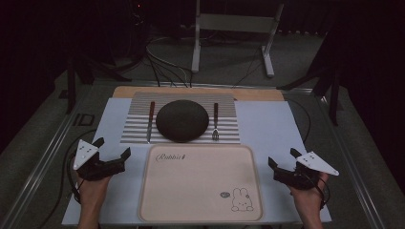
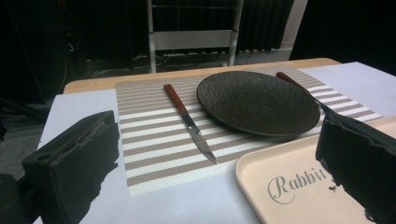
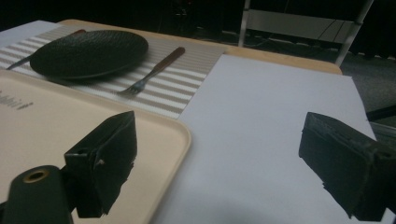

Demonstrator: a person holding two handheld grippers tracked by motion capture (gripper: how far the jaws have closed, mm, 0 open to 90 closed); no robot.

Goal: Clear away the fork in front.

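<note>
Dark round plate [image 1: 182, 120] on a striped mat [image 1: 136, 125], knife [image 1: 150, 121] and fork [image 1: 215, 121] either side, beyond both grippers.
Beige tray [image 1: 200, 210] with a rabbit drawing and the word "Rabbit" lies between the left gripper [image 1: 113, 147] and right gripper [image 1: 281, 159], nearer than the mat. Each gripper rests low over the pale sheet [image 1: 272, 124] beside the tray, held from below by a hand, jaws spread wide and empty, pointing forward toward the plate. Wooden-handled knife lies ahead of the left gripper, fork ahead-left of the right.
</note>
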